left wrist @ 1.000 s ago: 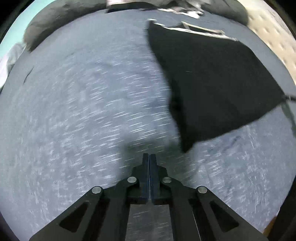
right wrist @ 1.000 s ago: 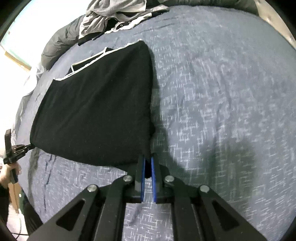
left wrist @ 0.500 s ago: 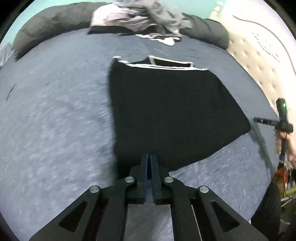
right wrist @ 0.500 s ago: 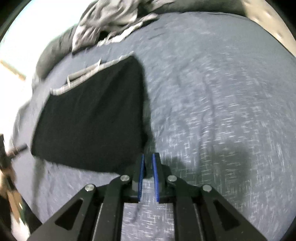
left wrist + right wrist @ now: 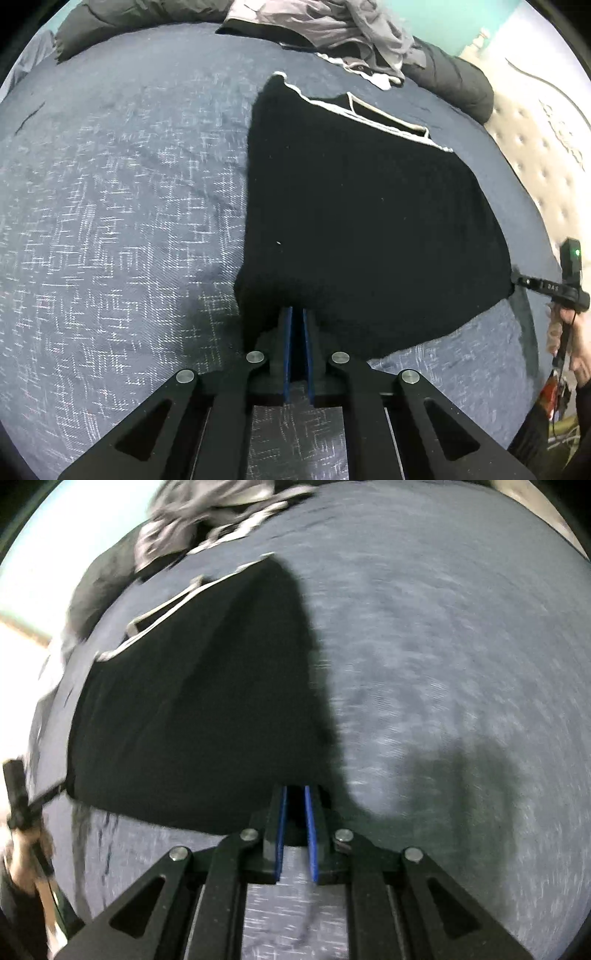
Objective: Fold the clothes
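Blue patterned bedspread underneath, and both grippers, left gripper and right gripper, are pinched tight on the black garment's near corners.

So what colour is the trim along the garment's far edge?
White, on the black garment; clearest in the left wrist view.

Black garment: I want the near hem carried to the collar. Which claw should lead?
Right claw, probably: black garment visibly fills its jaws; left claw seems to pinch just the hem edge.
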A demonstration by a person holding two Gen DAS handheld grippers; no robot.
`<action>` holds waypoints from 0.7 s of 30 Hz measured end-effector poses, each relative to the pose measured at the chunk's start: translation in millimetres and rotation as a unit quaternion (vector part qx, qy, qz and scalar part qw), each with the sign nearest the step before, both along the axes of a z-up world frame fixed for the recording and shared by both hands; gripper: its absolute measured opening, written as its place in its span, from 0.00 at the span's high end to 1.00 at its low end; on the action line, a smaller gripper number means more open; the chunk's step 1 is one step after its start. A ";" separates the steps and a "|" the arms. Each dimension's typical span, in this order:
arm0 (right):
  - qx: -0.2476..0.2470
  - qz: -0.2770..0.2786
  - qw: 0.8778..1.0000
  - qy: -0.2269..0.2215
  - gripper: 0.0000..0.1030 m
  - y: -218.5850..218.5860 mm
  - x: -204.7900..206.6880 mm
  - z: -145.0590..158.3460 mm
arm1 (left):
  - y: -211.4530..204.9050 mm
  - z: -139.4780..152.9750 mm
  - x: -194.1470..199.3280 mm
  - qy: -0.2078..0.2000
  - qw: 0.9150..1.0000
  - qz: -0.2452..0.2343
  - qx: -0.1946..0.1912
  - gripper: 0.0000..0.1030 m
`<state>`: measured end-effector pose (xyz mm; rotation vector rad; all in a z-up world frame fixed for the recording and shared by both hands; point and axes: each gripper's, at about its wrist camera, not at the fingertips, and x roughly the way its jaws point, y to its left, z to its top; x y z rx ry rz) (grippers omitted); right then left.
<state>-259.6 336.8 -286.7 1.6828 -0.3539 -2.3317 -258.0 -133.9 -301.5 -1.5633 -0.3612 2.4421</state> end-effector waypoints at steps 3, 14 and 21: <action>-0.022 0.022 0.999 0.018 0.91 -19.6 8.0 18.5 | -2.9 6.2 4.3 0.018 0.999 0.029 0.023 0.81; -0.049 0.152 0.987 0.024 0.91 -166.5 39.1 21.3 | -8.6 11.0 38.6 0.061 0.994 0.068 0.057 0.54; -0.026 0.172 0.984 0.032 0.91 -194.2 40.9 12.6 | -14.1 5.3 41.9 0.073 0.994 0.056 0.056 0.54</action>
